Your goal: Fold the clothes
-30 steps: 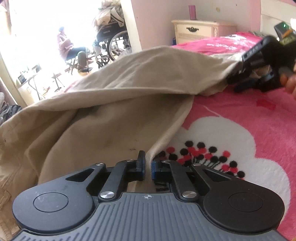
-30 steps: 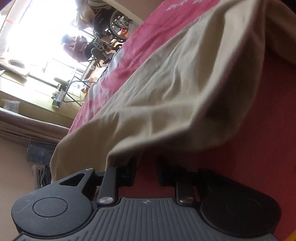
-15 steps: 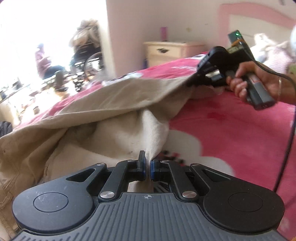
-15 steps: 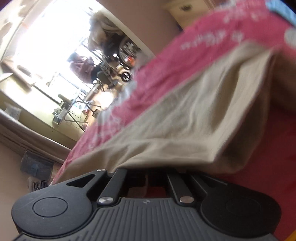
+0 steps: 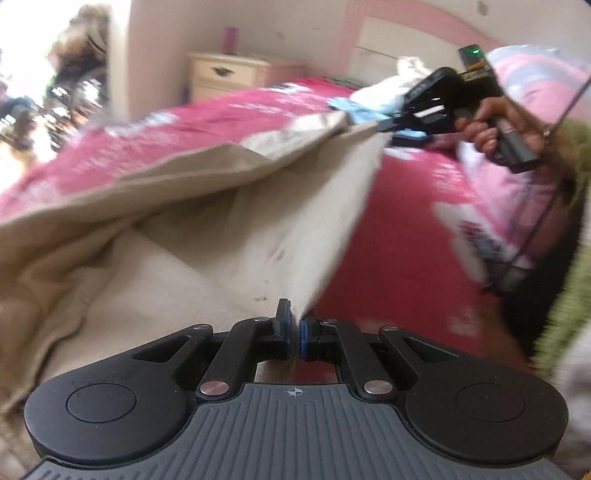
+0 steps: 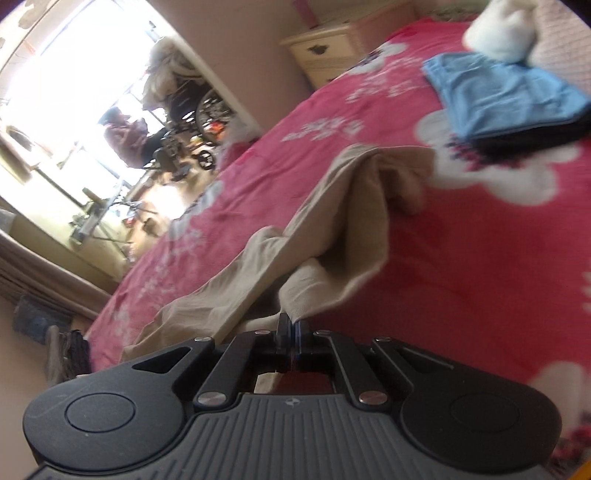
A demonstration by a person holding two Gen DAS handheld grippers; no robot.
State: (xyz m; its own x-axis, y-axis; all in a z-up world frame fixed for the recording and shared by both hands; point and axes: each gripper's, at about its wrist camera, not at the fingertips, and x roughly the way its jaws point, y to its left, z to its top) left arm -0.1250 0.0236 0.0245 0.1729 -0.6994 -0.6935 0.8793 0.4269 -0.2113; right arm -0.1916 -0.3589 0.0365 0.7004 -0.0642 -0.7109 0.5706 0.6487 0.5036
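A beige garment (image 5: 192, 229) lies spread over a pink flowered bedspread (image 5: 413, 236). My left gripper (image 5: 294, 325) is shut on one corner of its near edge, with cloth pinched between the blue pads. In the left wrist view my right gripper (image 5: 400, 127), held by a hand, grips the far corner, so the edge stretches taut and lifted between the two. In the right wrist view my right gripper (image 6: 293, 334) is shut on a corner of the beige garment (image 6: 340, 236), which trails down to the bedspread (image 6: 461, 258).
A folded blue garment on a dark one (image 6: 502, 99) and white cloth (image 6: 502, 29) lie near the head of the bed. A cream nightstand (image 5: 229, 74) stands by the wall. A wheelchair (image 6: 192, 107) and a seated person are by the bright window.
The right gripper closed on the garment's corner and lifted it. Both grippers rose and swung, raising the beige edge off the bed and pulling it taut between them.
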